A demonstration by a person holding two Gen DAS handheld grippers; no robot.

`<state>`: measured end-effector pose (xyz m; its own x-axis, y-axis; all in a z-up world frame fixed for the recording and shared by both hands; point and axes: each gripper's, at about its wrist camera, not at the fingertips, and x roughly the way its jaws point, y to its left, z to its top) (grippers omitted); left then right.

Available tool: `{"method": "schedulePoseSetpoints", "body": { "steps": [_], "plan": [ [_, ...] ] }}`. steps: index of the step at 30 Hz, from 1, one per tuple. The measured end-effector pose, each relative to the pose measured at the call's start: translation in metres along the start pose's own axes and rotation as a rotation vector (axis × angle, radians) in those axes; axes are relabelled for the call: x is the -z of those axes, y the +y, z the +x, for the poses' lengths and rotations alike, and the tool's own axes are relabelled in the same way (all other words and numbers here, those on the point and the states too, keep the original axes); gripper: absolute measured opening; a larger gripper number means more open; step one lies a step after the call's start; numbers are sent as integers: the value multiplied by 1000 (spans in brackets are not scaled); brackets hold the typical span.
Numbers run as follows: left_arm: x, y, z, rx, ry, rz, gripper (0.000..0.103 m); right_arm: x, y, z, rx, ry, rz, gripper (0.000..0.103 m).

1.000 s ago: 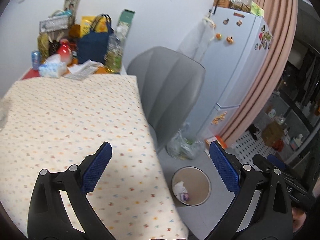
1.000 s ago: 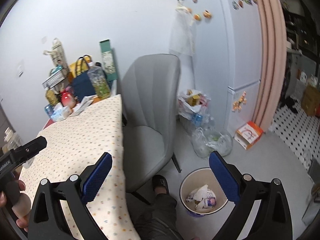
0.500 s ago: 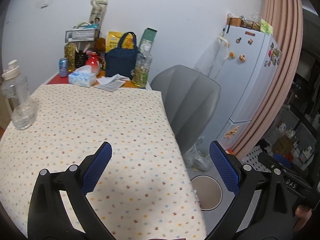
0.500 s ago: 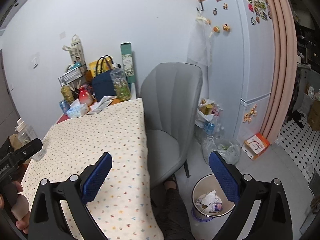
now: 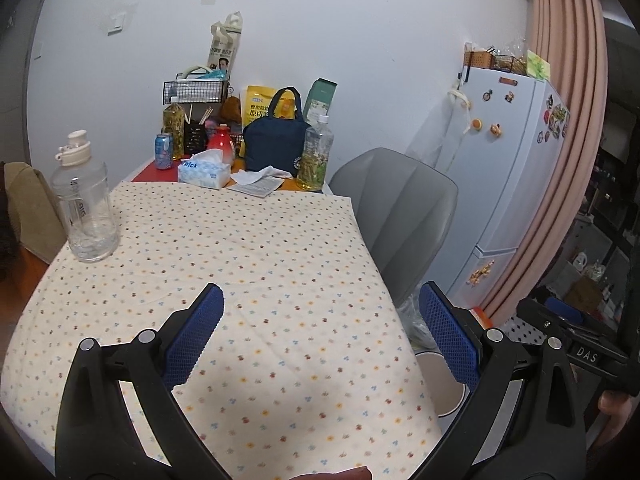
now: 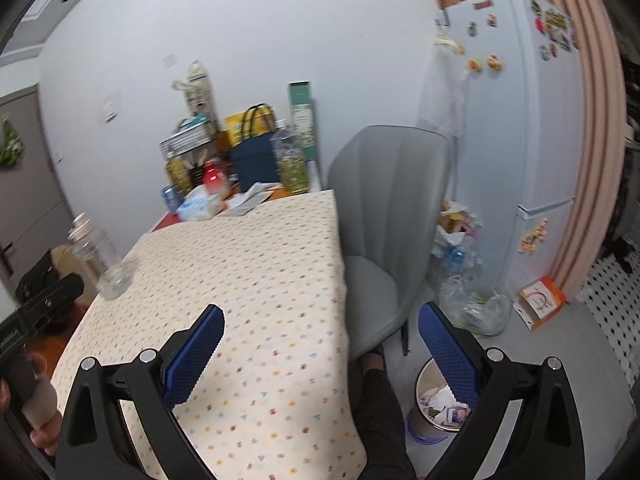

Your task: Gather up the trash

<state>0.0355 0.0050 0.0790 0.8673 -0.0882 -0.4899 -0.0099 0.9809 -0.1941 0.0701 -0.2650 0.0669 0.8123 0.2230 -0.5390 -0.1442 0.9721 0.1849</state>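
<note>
My left gripper (image 5: pixel 320 304) is open and empty above the near part of the table (image 5: pixel 248 264) with the dotted cloth. My right gripper (image 6: pixel 320 324) is open and empty over the table's right edge. A round trash bin (image 6: pixel 436 404) holding crumpled paper and wrappers stands on the floor to the right of the table; its rim also shows in the left wrist view (image 5: pixel 436 384). A crumpled white tissue (image 5: pixel 256 176) and a paper slip (image 5: pixel 260 188) lie at the far end of the table.
A clear water bottle (image 5: pixel 86 204) stands at the table's left edge. A tissue box (image 5: pixel 204 170), can, navy bag (image 5: pixel 276 140) and tea bottle (image 5: pixel 314 156) crowd the far end. A grey chair (image 6: pixel 384 216), trash bags (image 6: pixel 472 300) and a fridge (image 6: pixel 520 120) are on the right.
Both cameras have swung up and left from the bin toward the table. The water bottle and the far clutter have come into view. Both grippers stay open.
</note>
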Motion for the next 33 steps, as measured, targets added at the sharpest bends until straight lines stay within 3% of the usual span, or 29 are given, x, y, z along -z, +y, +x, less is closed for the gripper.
{"method": "schedulePoseSetpoints", "body": {
  "steps": [11,33],
  "plan": [
    [15,10,-28,-47,-21,7,97,17,18,-13,-15,-2,-45,95],
    [18,6,-50,-43,-47,9,97,7,27,-50,-23,-58,-62,95]
  ]
}}
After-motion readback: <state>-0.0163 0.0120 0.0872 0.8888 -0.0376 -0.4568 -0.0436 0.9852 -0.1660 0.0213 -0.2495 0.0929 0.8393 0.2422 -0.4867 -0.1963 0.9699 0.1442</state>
